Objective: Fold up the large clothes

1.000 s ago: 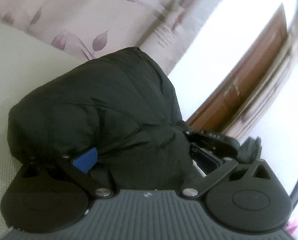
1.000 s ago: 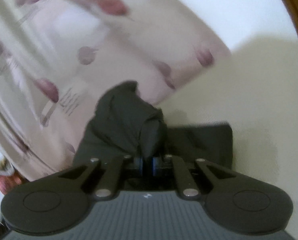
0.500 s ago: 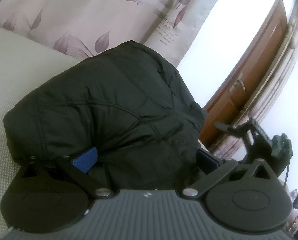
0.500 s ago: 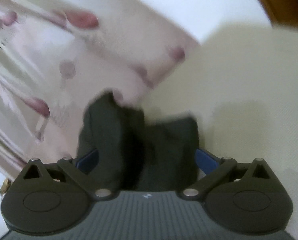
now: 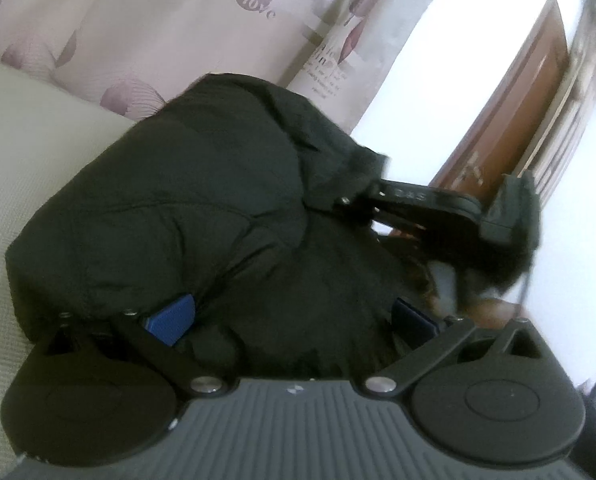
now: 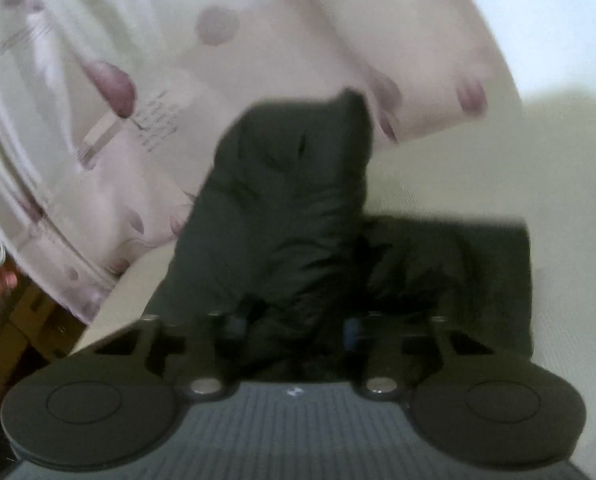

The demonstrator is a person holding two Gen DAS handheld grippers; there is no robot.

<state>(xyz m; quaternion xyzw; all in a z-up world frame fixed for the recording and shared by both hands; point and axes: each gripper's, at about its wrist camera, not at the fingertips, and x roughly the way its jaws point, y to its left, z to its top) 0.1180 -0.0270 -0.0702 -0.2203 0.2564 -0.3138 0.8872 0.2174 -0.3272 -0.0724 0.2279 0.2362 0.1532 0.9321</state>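
Here, black jacket (image 6: 282, 216) bunched between right gripper (image 6: 294, 326) pads

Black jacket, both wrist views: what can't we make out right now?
- Left wrist view: the black jacket fills the gap of the left hand-held gripper; whether its pads press the fabric is hidden.
- Left wrist view: the right hand-held gripper is motion-blurred, its fingertips buried in fabric.
- Right wrist view: blurred; a jacket fold covers the right hand-held gripper's pads.
- Either view: collar, sleeves and zip cannot be told apart.
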